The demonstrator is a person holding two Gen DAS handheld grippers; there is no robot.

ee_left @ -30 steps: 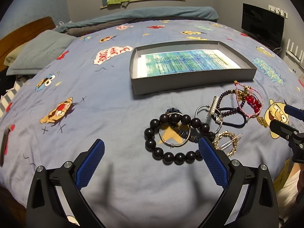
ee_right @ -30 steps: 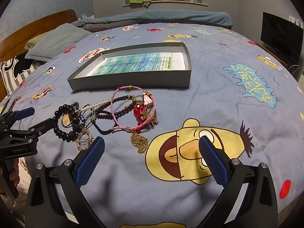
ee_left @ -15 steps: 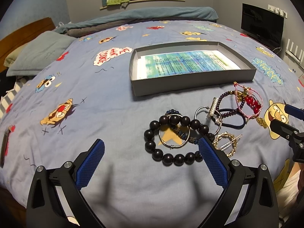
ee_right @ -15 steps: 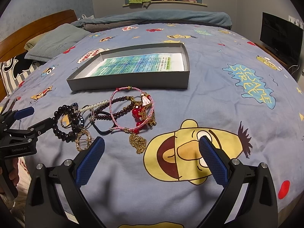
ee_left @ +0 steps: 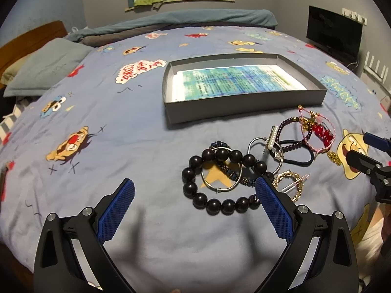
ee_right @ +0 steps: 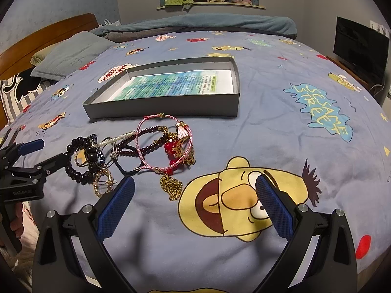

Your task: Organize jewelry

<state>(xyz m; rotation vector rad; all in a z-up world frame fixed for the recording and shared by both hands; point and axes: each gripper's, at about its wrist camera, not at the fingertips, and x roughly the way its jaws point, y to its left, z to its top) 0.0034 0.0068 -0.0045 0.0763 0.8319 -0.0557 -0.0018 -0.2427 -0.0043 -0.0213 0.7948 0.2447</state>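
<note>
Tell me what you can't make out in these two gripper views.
- Print on the sheet in the grey box: too small, both views.
- Black bead bracelet: partly behind the left gripper fingertip, left view.
- Piled bracelets: overlapping, tangled.
- Right gripper: only partly visible at the left view's edge.

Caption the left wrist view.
Open left gripper above large black round-bead bracelet near grey cardboard tray.

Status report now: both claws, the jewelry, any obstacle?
Left claw open, empty; right claw open, empty. Jewelry pile on bedspread, none in grey box. Pieces tangled together.
</note>
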